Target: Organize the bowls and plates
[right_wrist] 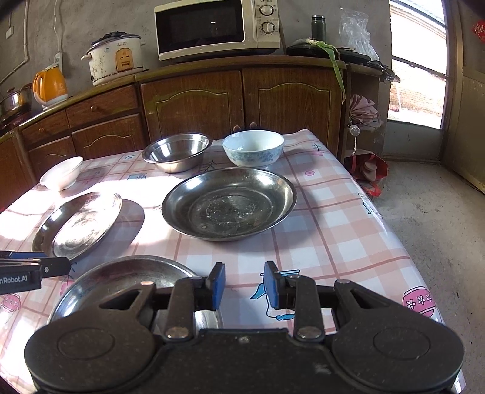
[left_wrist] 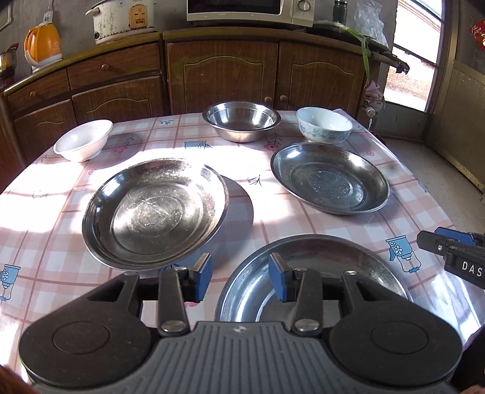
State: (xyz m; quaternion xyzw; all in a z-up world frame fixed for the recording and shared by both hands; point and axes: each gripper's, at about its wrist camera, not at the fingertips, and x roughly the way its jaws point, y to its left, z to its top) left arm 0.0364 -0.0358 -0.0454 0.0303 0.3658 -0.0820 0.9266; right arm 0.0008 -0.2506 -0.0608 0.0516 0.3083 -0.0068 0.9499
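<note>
Both grippers, left [left_wrist: 241,277] and right [right_wrist: 244,285], hover part-open, holding nothing, above nearest steel plate [left_wrist: 327,266], 3 plates unstacked.

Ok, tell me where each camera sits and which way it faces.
Left wrist: on the left gripper, jaws open and empty, angled down across the table toward the cabinets; the right gripper pokes in at the right edge.
Right wrist: on the right gripper, jaws open and empty, facing the same way over the near plate; the left gripper enters at the left edge.
Shared: three steel plates, steel bowl, two white bowls, microwave.
</note>
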